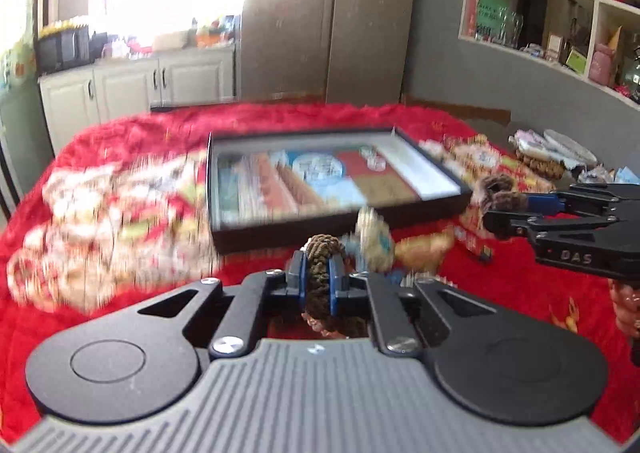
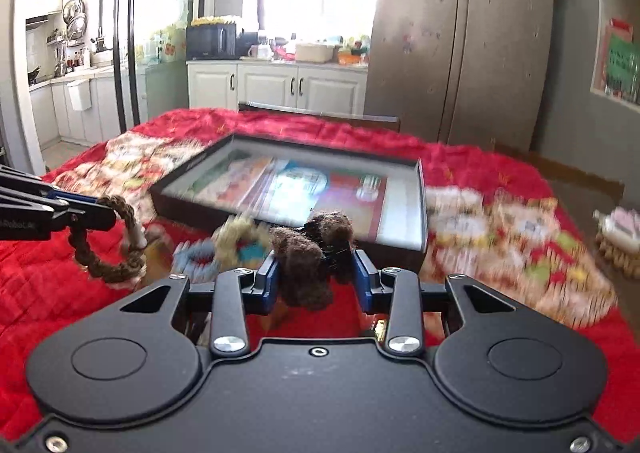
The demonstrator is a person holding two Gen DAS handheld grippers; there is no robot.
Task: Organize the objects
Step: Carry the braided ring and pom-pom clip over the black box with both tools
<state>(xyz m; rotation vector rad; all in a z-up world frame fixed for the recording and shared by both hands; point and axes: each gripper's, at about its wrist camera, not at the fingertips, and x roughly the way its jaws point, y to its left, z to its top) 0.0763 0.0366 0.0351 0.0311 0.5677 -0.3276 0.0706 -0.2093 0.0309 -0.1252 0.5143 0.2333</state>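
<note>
My left gripper (image 1: 320, 267) is shut on a brown braided rope ring (image 1: 323, 249), held above the red blanket (image 1: 500, 293). In the right wrist view the left gripper (image 2: 110, 213) comes in from the left edge and the rope ring (image 2: 105, 253) hangs from it. My right gripper (image 2: 316, 273) is shut on a brown fuzzy band (image 2: 304, 253). From the left wrist the right gripper (image 1: 494, 209) shows at the right with the fuzzy band (image 1: 500, 191) at its tips. A shallow black box (image 1: 280, 239) with a colourful lining lies just beyond both grippers, also seen as the black box (image 2: 170, 205).
Yellow and blue hair rings (image 2: 240, 243) lie on the blanket in front of the box. A small figurine (image 1: 628, 305) stands at the right. Wrapped items and a basket (image 1: 552, 161) sit past the table's right side. Cabinets and a fridge stand behind.
</note>
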